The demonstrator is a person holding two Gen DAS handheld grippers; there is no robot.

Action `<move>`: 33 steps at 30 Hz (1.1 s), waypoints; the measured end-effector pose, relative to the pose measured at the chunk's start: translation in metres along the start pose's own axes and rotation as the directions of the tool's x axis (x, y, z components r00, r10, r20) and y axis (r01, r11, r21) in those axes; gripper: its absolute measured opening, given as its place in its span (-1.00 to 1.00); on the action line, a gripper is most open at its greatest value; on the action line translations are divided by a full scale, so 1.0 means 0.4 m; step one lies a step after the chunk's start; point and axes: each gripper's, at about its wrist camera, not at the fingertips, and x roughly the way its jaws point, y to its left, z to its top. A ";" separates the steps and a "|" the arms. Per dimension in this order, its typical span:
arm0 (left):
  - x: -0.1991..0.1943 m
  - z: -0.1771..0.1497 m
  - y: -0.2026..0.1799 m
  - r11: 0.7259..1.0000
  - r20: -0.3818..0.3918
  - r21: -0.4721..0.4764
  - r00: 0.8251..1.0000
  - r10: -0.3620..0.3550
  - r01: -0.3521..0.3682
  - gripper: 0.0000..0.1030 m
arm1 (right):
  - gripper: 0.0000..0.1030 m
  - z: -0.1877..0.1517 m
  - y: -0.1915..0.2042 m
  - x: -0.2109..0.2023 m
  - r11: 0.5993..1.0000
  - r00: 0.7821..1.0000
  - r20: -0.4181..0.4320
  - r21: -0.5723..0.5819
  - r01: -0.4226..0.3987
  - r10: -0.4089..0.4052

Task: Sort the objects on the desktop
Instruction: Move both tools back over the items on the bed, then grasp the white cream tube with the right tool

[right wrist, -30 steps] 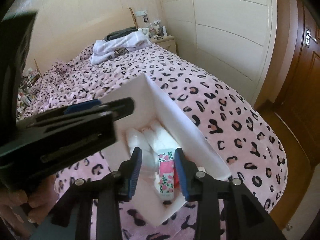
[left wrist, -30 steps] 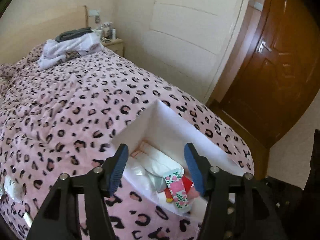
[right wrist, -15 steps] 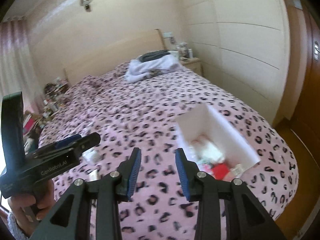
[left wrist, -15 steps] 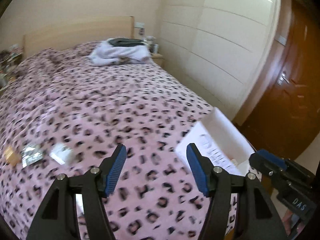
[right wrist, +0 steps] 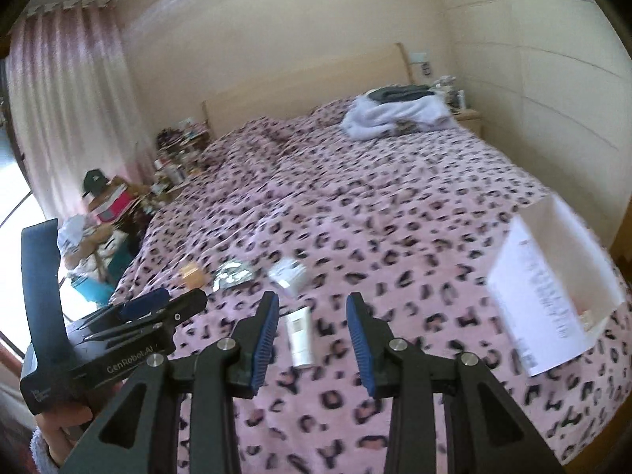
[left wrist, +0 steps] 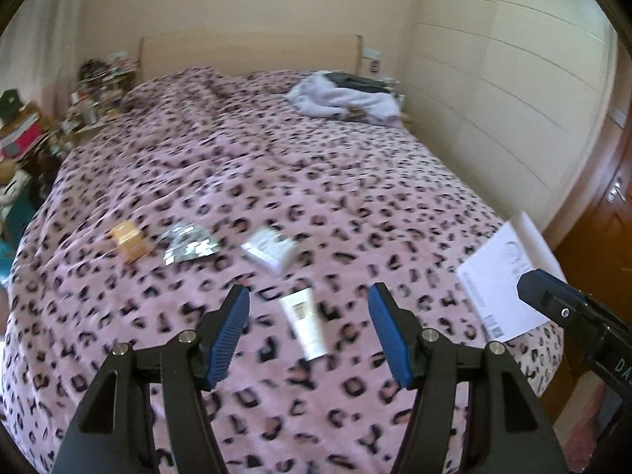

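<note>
We hold both claws above the near end of the bed (left wrist: 355, 181), aimed down at the loose things on its pink leopard-print cover. The left claw (left wrist: 308, 335) has its blue pads apart with nothing between them, and so does the right claw (right wrist: 312, 339); neither carries anything.

Framed between the pads in both wrist views lies a white tube (left wrist: 306, 326), flat on the cover with its length running toward us. We judge it the next pick, since it is the nearest item and both claws are lined up on it. Beyond it sit three more things in a loose row: a small white box (left wrist: 270, 251), a crinkled silver packet (left wrist: 189, 243) and a little orange box (left wrist: 128, 241). They lie apart from one another, which leaves room for the pads to come down on each side of any one of them.

Off to the right, near the edge of the bed, stands the white cardboard box (left wrist: 505, 276), open at the top. From this angle we see mostly its printed outer wall, so we cannot tell what is in it. We take it for the place where the sorted items go, which would explain why it stands within easy reach of the right claw. The pile of clothes (left wrist: 343, 96) near the headboard seems no part of the job.
</note>
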 end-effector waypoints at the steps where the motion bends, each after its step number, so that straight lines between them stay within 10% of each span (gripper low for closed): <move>1: -0.003 -0.010 0.021 1.000 -0.002 -0.008 1.000 0.010 -0.010 0.24 | -0.30 -0.011 0.019 0.011 1.000 1.000 -0.008 -0.004 -0.013 0.013; 12: -0.009 -0.128 0.174 0.990 -0.022 -0.075 0.992 0.122 -0.124 0.36 | -0.30 -0.151 0.131 0.173 0.996 0.984 -0.158 0.009 -0.085 0.086; 33: 0.166 -0.220 0.306 0.977 -0.134 -0.124 0.979 0.155 -0.172 0.50 | -0.30 -0.273 0.135 0.393 0.999 0.951 -0.310 -0.044 0.006 -0.019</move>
